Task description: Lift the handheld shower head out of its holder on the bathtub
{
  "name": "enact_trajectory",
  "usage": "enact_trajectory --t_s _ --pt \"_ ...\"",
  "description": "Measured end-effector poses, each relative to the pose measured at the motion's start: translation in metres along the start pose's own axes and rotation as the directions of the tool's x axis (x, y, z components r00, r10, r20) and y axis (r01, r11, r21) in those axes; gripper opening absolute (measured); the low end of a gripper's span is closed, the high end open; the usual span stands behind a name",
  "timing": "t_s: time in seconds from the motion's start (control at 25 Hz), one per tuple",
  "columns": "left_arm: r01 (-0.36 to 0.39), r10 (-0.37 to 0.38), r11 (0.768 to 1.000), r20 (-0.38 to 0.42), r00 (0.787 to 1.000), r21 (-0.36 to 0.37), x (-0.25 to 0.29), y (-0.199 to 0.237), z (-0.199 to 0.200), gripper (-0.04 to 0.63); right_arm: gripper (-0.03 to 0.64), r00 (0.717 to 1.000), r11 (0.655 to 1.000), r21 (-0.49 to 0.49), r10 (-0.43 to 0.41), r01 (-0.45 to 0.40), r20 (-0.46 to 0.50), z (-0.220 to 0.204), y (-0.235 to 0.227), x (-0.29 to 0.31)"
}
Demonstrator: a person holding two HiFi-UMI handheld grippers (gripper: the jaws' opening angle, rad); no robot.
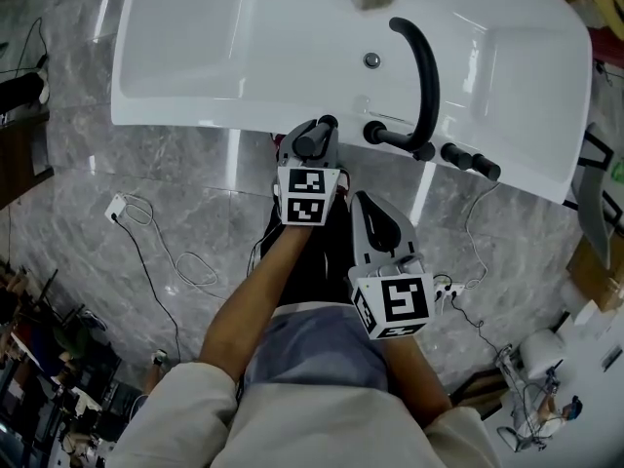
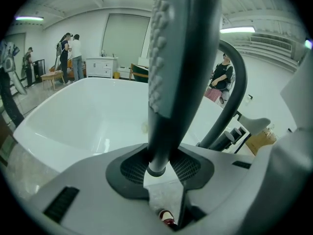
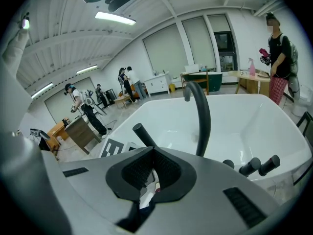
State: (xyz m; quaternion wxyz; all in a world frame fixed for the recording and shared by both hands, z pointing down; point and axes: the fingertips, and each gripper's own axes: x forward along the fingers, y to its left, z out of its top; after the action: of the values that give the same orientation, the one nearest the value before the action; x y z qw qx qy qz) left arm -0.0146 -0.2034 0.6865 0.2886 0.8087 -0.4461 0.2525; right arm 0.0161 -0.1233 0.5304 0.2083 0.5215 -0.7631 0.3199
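Observation:
The dark grey handheld shower head [image 2: 181, 58] stands upright between the jaws of my left gripper [image 2: 159, 168], which is shut on its handle near the lower end. In the head view that left gripper [image 1: 314, 136] is over the near rim of the white bathtub [image 1: 195, 115], with the shower head [image 1: 308, 144] seen end-on. The black arched spout [image 1: 427, 76] and its knobs [image 1: 473, 161] sit just to the right. My right gripper [image 1: 369, 208] hangs back over the floor, shut and empty. The right gripper view shows the shower head [image 3: 144, 136] ahead, left of the spout [image 3: 201, 116].
Grey marble floor [image 1: 97, 164] surrounds the tub. White and black cables and a power strip [image 1: 117, 208] lie on it. Several people stand in the room behind; one [image 3: 279, 48] is near the tub's far right. A white cabinet [image 2: 100, 66] is in the background.

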Motion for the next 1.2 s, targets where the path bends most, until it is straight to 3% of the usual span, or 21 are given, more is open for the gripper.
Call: enact_trajectory --t_s 0.56,1.2 --pt "-0.012 0.012 1.000 0.028 1.000 0.004 -0.045 -0.008 0.019 0.130 0.014 0.997 0.999 -0.036 0.003 -0.001 0.075 0.029 0.005 -0.022" --pt "-0.060 0.068 0.996 0.145 0.987 -0.060 -0.120 -0.025 0.049 0.130 0.014 0.985 0.995 -0.090 0.059 -0.044 0.165 0.055 0.008 -0.069"
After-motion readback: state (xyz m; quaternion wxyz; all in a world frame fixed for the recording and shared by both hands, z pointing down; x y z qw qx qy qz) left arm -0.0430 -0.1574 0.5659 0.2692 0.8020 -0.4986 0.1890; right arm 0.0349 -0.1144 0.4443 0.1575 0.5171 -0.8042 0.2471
